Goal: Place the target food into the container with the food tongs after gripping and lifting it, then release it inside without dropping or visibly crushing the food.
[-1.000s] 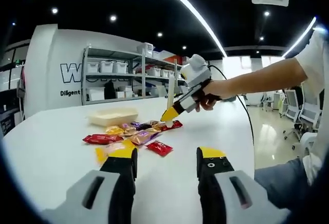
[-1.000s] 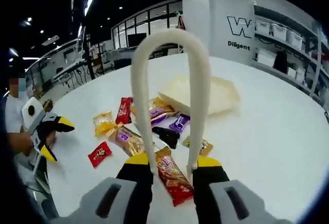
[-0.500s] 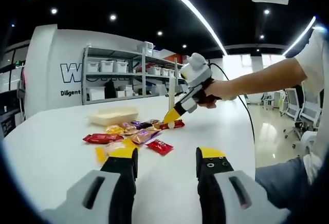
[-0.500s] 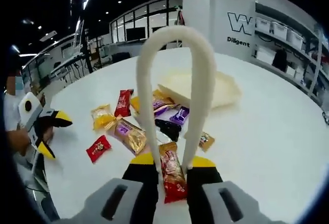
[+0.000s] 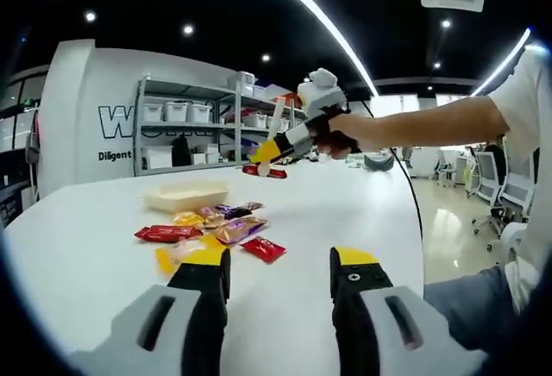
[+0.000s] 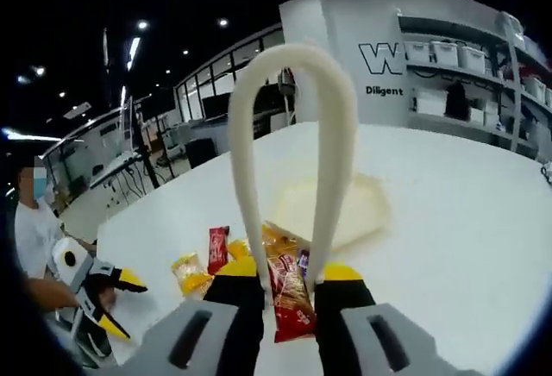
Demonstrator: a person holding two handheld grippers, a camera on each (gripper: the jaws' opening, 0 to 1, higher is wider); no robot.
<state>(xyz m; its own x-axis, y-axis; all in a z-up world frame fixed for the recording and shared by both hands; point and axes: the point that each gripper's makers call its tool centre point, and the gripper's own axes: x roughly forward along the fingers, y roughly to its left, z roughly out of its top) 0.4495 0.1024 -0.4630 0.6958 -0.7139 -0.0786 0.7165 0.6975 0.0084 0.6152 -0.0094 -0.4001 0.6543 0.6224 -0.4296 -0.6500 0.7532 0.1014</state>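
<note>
Large dark letter "W" readable on the white wall (image 6: 362,27), with further letters cut off by the shelving (image 6: 470,65). Smaller line beneath reads "Diligent", also truncated. Same sign (image 5: 116,126) visible in the left gripper view: "W" above "Diligent" on the white wall beside the shelf unit. Print on the snack wrappers (image 5: 211,225) too small to read.

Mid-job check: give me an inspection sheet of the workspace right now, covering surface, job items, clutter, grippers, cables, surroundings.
Surface: white table, bare beyond the snacks.
Job's things: red snack packet pinched in cream food tongs, lifted off the table; cream container sits apart from it.
Clutter: loose wrapped snacks beside the container.
Grippers: right gripper shut on the tongs; left gripper open, holding nothing.
Cables: black cable trails from the right gripper.
Surroundings: shelving with bins.
</note>
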